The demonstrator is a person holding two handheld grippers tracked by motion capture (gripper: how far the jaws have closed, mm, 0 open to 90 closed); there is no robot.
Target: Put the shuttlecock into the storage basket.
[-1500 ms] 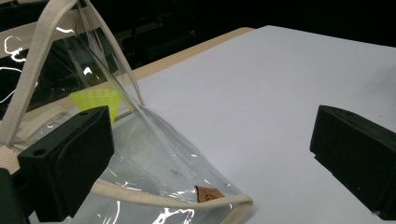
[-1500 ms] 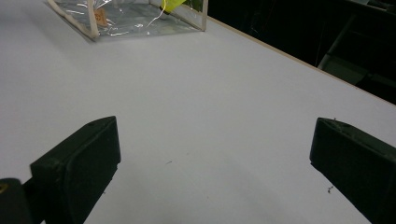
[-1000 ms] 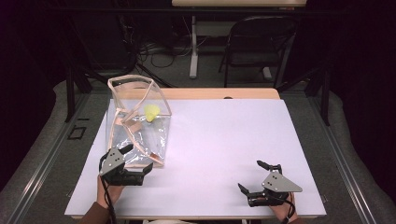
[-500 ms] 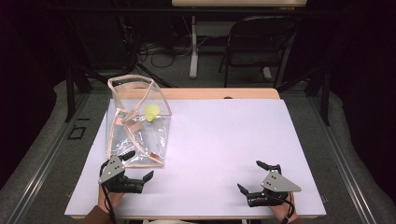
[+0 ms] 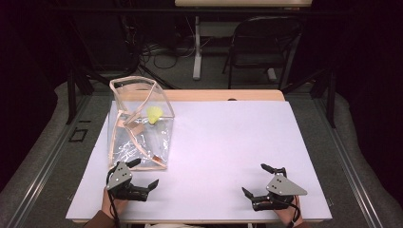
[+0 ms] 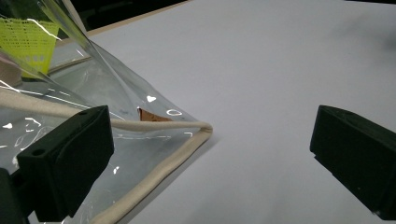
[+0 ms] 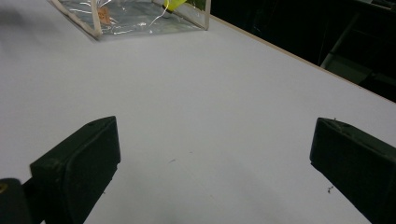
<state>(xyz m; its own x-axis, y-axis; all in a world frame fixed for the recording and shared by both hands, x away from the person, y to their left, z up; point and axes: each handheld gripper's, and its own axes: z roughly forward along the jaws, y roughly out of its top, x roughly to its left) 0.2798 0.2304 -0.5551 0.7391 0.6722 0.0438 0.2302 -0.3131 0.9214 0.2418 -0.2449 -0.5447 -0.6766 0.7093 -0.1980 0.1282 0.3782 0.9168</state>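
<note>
Clear bag [image 5: 139,124] stands at the table's [image 5: 223,142] left side, top open, cream piping along its edges. Yellow item [image 5: 154,114] sits inside near the far wall; a small brown tag [image 5: 138,129] shows there too. Nothing lies loose on the white surface, so the bagging looks done or close to it; what may be left is closing or moving the bag, though that is a guess.

Left gripper [image 5: 140,182] rests low at the near edge, just beside the bag's near corner, not touching. In the left gripper view the piped corner [image 6: 204,129] lies between the jaws, nearer the left one; jaws spread wide, nothing held.

Right gripper [image 5: 261,184] sits well apart at the near right, jaws likewise spread, bare table between them. Both hands low, forearms in from the near edge.
</note>
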